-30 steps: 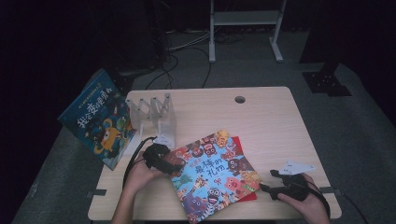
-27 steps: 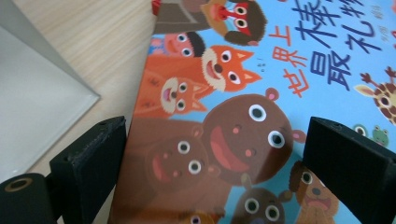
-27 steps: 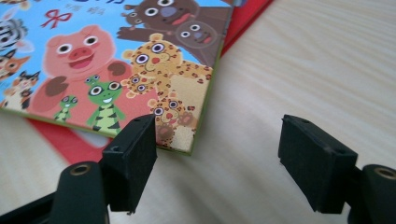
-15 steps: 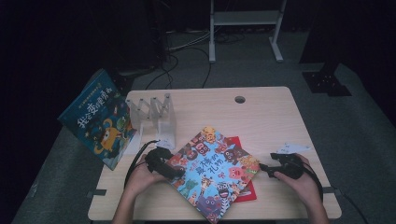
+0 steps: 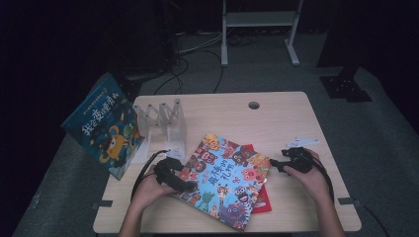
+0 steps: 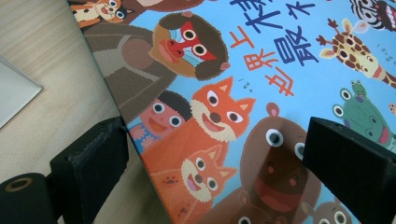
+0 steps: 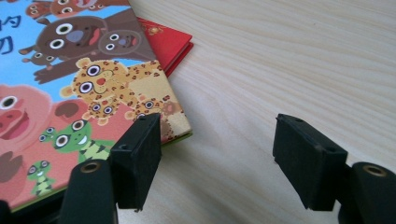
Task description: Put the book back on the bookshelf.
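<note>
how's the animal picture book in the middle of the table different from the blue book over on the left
The animal book lies flat on the table, over a red book; the blue book stands tilted, past the table's left edge. The grippers are at the animal book's edges; none is at the blue book. Both have colourful cartoon covers with Chinese titles.

animal picture book [image 5: 225, 180] | blue cover, cartoon animals | flat, skewed | atop red book [image 5: 260, 197], table front

A blue picture book [image 5: 103, 127] leans beside a clear folding rack [image 5: 163, 123] on the wooden table [image 5: 276, 116].
</note>
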Demonstrator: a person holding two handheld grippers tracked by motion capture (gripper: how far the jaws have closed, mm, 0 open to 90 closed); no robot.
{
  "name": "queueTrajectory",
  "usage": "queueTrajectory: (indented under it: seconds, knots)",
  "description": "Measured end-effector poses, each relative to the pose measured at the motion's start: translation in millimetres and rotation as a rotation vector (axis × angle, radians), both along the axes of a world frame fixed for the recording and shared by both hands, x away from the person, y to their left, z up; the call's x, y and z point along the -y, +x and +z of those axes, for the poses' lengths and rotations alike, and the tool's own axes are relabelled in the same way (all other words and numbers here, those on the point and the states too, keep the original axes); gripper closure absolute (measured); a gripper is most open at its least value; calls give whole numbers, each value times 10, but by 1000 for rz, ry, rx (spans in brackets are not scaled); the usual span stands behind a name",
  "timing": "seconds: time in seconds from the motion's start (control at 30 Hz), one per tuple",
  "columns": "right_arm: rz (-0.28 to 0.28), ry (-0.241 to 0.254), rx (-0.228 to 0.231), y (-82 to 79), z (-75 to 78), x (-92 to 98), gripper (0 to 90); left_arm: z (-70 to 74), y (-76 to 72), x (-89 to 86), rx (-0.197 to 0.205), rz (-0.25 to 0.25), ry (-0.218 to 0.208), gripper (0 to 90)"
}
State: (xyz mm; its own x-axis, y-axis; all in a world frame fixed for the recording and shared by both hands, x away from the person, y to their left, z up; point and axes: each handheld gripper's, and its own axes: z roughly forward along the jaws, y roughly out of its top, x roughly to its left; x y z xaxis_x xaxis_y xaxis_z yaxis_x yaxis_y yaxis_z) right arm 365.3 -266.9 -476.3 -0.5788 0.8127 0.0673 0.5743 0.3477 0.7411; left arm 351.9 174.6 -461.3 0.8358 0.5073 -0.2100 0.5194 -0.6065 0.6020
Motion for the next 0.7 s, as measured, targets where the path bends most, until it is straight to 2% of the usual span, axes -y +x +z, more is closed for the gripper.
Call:
queueTrajectory:
  seconds: [0.07,0.17,0.3,0.47,0.63,0.7]
  knots:
    - [13,19,2,-49,3,-18,307,-1,-3,2,2,2,1,64]
    - [54,11,7,-156,12,-68,297,3,-13,14,3,4,8,64]
    - [126,34,-3,-325,30,-102,289,2,-45,31,-3,0,1,64]
    - [208,33,12,-506,35,-151,287,4,-93,59,-16,-9,-7,64]
    - [261,18,10,-576,8,-210,290,6,-116,69,-22,-22,-10,64]
    - [288,27,10,-590,6,-210,287,-3,-102,52,-27,-23,-27,64]
